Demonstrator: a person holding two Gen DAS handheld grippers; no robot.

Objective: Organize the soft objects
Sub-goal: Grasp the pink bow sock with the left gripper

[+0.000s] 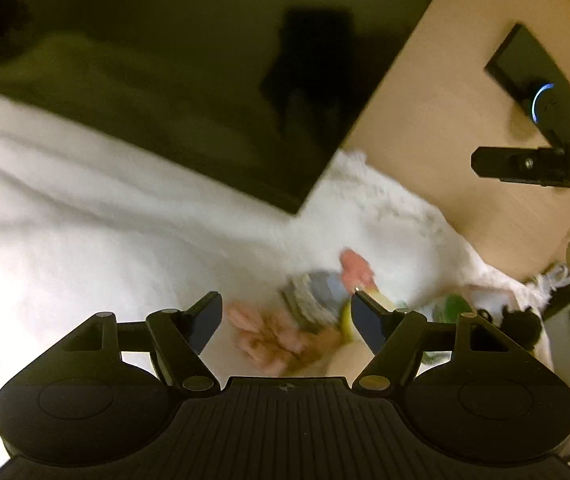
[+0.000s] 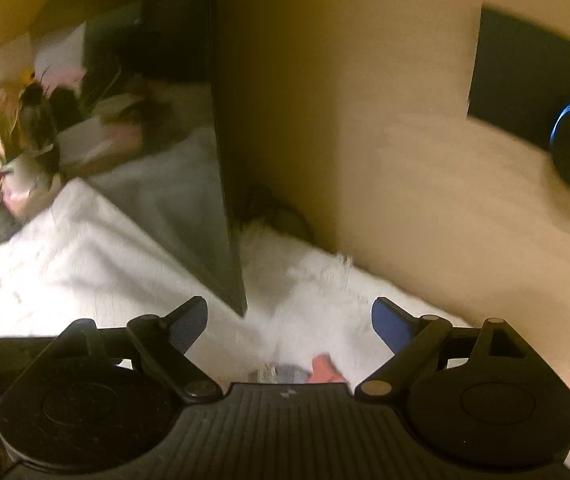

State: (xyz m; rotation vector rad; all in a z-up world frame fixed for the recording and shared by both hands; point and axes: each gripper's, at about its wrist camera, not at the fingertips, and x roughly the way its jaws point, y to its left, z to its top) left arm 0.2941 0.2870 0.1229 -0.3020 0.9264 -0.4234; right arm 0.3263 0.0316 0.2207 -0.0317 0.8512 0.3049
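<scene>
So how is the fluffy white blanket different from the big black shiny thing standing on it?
The white blanket looks soft, fuzzy and wrinkled, while the black panel is smooth and hard-edged. The blanket is bright white; the panel is dark and glossy, mirroring the blanket and some flowers in the right wrist view. The blanket lies flat, and the panel stands upright with its corner over the blanket. Both sit against the tan wooden surface.
</scene>
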